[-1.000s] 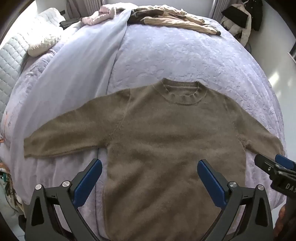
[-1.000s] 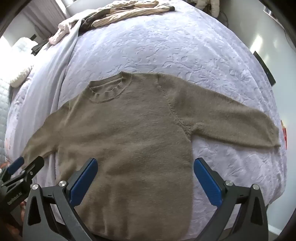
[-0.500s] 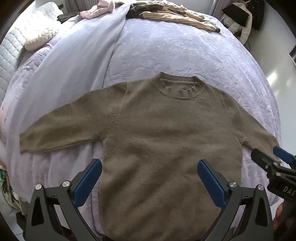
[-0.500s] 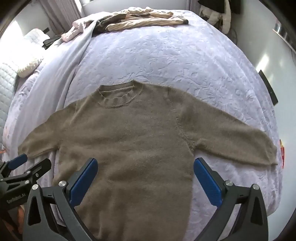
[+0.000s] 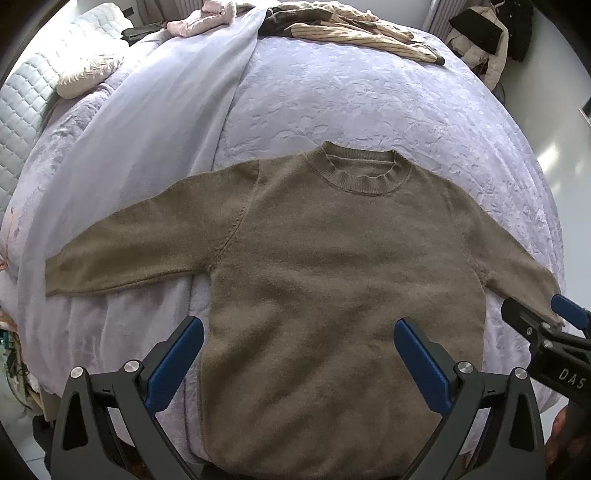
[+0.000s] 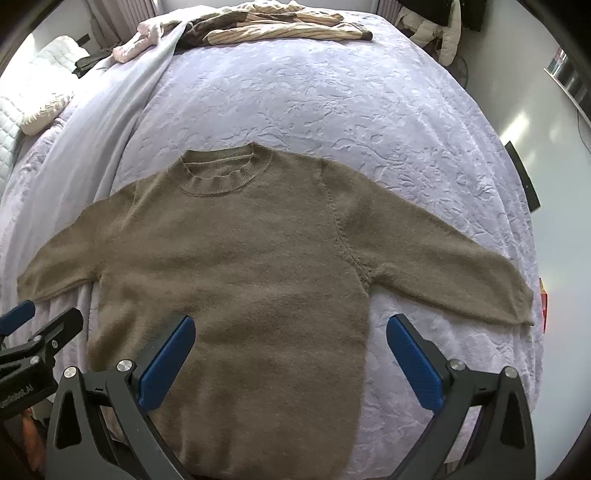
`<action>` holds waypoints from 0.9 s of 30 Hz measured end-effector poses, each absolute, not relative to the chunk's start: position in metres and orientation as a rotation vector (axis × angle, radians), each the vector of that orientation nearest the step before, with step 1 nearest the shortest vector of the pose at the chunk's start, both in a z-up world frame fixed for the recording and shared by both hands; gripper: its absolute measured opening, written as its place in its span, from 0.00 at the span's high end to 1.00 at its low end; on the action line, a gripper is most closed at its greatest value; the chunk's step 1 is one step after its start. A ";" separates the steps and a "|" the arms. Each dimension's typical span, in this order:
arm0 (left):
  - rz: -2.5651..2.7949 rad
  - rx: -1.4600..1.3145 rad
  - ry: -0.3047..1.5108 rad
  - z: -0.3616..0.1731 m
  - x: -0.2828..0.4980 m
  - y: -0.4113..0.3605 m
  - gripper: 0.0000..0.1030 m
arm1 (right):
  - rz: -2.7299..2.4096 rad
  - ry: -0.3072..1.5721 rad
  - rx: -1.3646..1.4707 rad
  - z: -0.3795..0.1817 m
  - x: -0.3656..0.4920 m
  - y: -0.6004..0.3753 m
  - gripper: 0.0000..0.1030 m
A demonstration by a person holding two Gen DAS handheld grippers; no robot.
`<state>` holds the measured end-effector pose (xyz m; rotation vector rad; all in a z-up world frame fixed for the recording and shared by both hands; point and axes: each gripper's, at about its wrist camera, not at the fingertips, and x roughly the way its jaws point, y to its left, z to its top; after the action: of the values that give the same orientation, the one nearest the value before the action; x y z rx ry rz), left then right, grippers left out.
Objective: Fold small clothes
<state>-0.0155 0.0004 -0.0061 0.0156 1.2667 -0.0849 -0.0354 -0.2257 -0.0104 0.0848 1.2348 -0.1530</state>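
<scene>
Across frame centre, sweater (image 5: 332,266) flat, unfolded on bed (image 5: 351,99); both grippers (image 5: 298,350) (image 6: 290,350) wide, empty. Next, probably: pinch a sleeve cuff, fold inward.

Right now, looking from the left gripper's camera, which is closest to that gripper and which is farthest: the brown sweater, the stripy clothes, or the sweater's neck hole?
1. brown sweater: its body lies right under the left gripper.
2. neck hole: farther up, at the sweater's top.
3. stripy clothes: at the bed's far edge.
</scene>
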 end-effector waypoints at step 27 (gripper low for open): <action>-0.085 0.054 1.265 -0.005 -0.021 -0.005 0.00 | -0.158 1.236 0.064 -0.008 -0.036 -0.221 0.00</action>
<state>-0.0211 -0.0052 -0.0045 0.0543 1.2647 -0.0853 -0.0358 -0.2205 -0.0077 0.0645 1.2360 -0.1576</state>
